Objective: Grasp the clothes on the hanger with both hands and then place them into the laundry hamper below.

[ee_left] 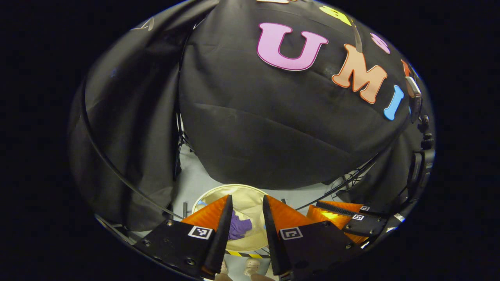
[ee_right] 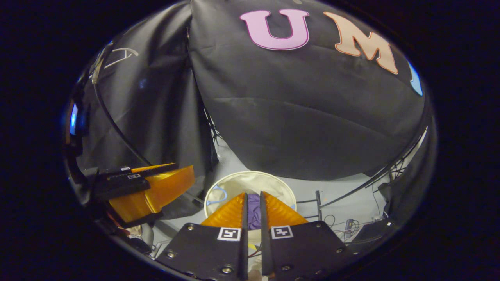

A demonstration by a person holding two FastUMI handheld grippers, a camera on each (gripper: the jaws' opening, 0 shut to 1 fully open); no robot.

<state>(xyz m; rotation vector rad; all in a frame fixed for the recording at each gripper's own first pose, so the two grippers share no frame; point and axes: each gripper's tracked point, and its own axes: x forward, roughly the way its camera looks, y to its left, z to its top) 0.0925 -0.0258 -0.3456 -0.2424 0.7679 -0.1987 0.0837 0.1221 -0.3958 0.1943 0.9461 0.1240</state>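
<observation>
A purple garment (ee_left: 239, 227) lies crumpled inside the round cream fabric laundry hamper (ee_left: 250, 195) on the pale grey floor (ee_left: 187, 183), seen from above between the orange, ridged fingers of the left gripper (ee_left: 247, 207), which stand apart and hold nothing. The right gripper (ee_right: 253, 203) points down over the same hamper with its fingers drawn close, a narrow gap between them, nothing clamped. Each gripper's black body carries small square black-and-white coded markers (ee_right: 229, 233); no readable writing shows on them.
</observation>
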